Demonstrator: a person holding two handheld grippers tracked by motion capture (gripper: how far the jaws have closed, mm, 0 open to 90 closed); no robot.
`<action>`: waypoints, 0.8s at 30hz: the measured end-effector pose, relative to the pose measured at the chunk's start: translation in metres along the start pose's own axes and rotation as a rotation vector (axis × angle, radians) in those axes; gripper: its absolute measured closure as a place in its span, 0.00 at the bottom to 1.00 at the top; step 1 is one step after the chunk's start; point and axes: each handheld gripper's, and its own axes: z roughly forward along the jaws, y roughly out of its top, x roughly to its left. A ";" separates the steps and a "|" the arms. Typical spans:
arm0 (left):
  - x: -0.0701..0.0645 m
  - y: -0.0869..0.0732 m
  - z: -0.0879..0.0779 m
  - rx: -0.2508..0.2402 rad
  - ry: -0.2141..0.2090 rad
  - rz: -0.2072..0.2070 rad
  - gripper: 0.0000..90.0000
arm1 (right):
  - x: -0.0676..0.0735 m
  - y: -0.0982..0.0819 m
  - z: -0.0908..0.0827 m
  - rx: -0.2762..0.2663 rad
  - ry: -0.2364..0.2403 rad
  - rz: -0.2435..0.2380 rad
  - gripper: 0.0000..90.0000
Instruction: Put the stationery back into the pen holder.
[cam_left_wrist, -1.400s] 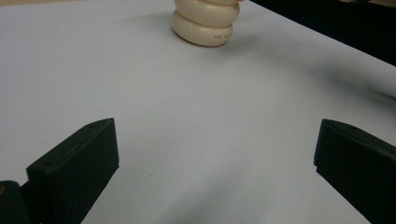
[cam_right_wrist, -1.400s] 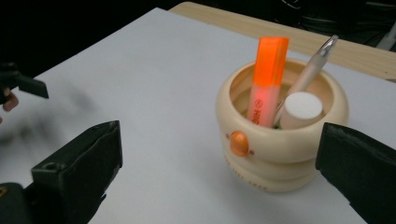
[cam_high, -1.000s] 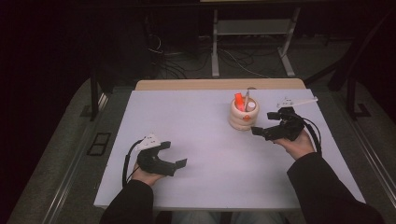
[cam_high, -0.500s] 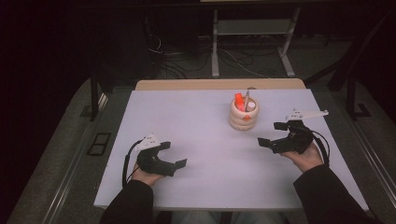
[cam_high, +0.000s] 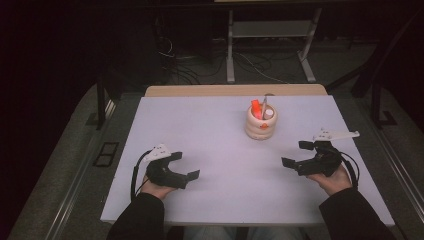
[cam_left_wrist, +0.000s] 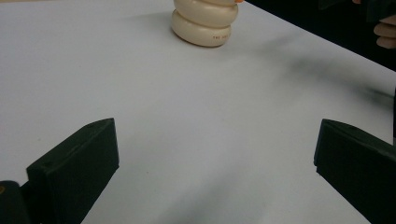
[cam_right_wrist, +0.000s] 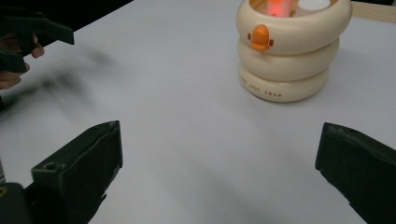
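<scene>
A cream ringed pen holder (cam_high: 260, 125) with an orange duck beak stands on the white table (cam_high: 210, 145), right of centre and toward the back; it holds an orange marker (cam_high: 256, 108) and a white-capped item. The holder (cam_right_wrist: 292, 51) sits ahead and to the right in the right gripper view, and the holder (cam_left_wrist: 204, 23) lies far ahead in the left gripper view. My left gripper (cam_high: 184, 166) rests at the front left, open and empty. My right gripper (cam_high: 296, 154) hovers at the front right, open and empty, below and right of the holder.
The white table top ends in a wooden strip (cam_high: 235, 90) at the back. Behind it stand a metal stand (cam_high: 270, 45) and cables on a dark floor. A person's dark-sleeved forearms (cam_high: 137, 217) enter from the bottom edge.
The right gripper has pulled back from beside the pen holder toward the front right of the table. The left gripper has stayed still.
</scene>
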 end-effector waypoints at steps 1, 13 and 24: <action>0.000 0.000 0.000 -0.004 0.000 -0.001 0.00 | 0.000 -0.002 0.000 0.000 -0.001 0.000 0.00; 0.001 -0.001 0.000 0.002 0.000 -0.006 0.00 | 0.002 -0.027 -0.006 -0.005 -0.011 -0.004 0.00; 0.002 -0.002 0.000 0.010 -0.001 -0.010 0.00 | -0.001 -0.042 -0.010 -0.013 -0.024 -0.019 0.00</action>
